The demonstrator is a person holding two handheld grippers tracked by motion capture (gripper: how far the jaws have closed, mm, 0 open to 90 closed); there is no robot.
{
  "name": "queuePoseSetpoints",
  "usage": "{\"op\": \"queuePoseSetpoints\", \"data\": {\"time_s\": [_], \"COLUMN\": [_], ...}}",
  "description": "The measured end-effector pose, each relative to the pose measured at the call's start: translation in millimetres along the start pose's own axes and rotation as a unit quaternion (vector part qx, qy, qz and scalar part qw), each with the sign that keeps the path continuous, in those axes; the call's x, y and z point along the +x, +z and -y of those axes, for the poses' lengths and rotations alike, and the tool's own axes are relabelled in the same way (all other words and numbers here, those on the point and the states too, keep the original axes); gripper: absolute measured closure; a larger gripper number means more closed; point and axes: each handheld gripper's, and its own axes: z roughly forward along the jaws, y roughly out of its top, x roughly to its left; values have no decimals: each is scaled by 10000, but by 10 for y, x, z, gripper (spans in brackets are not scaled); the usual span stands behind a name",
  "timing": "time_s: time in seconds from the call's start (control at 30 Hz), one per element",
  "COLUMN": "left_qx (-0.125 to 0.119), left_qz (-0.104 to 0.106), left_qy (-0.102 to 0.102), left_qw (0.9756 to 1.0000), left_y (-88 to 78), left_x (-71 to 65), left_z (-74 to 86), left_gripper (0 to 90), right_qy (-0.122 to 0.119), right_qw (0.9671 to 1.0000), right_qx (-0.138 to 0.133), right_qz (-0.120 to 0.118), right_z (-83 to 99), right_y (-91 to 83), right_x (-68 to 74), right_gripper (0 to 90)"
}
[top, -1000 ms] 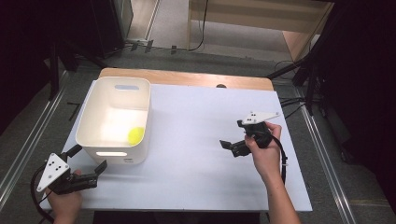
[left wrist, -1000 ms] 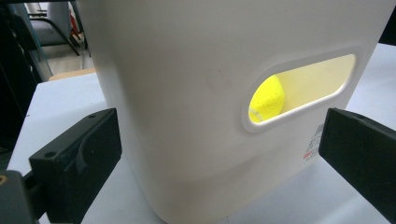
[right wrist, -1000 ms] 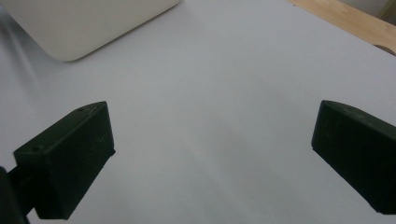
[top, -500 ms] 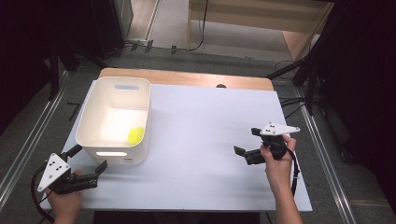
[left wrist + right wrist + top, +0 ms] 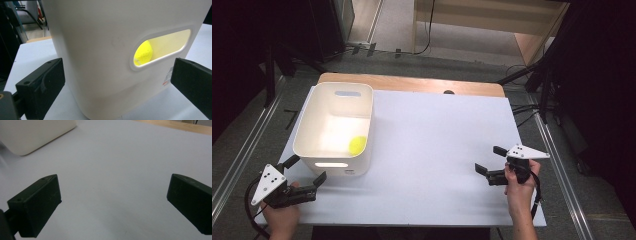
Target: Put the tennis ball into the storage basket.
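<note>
Now | 1 white bin | 1 yellow ball inside | 2 hand-held grippers, jaws apart

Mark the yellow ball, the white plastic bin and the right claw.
Yellow ball (image 5: 357,145): high view, its top surface inside the bin.
White plastic bin (image 5: 335,170): high view, near wall beside the handle slot.
Right claw (image 5: 488,159): high view, midway between fingertips.
</note>
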Motion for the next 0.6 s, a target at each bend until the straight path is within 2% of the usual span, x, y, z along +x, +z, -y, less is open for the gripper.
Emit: {"op": "queuePoseSetpoints", "data": {"time_s": [0.6], "left_qx": [-18], "left_qz": [2], "left_qy": [-40], "left_qw": [10000], "left_y": [-8], "left_x": [11], "left_z": [1], "left_gripper": [0], "right_qy": [380], "right_qw": [9975], "right_qx": [-547], "right_qz": [242], "right_z": [485], "right_y": [-250], "right_x": [-192], "right_gripper": [0]}}
